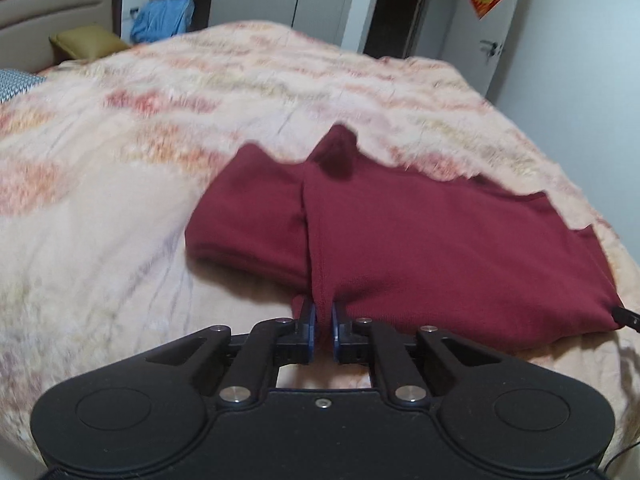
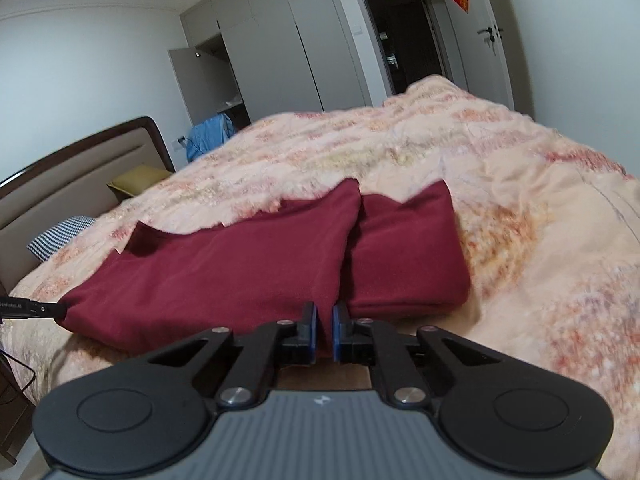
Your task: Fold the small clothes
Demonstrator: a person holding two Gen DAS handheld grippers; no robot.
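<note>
A dark red garment lies spread on the bed, its two side parts folded inward. My left gripper is shut on the near hem of the dark red garment, the cloth pinched between its blue pads. In the right wrist view the same dark red garment stretches to the left, and my right gripper is shut on its near edge where the folded side part meets the body. The tip of the other gripper shows at the garment's left corner, and likewise at the right edge of the left wrist view.
The bed carries a peach floral quilt. A headboard, an olive pillow and a striped pillow lie at the left. Blue cloth sits by white wardrobes. A door stands at the far right.
</note>
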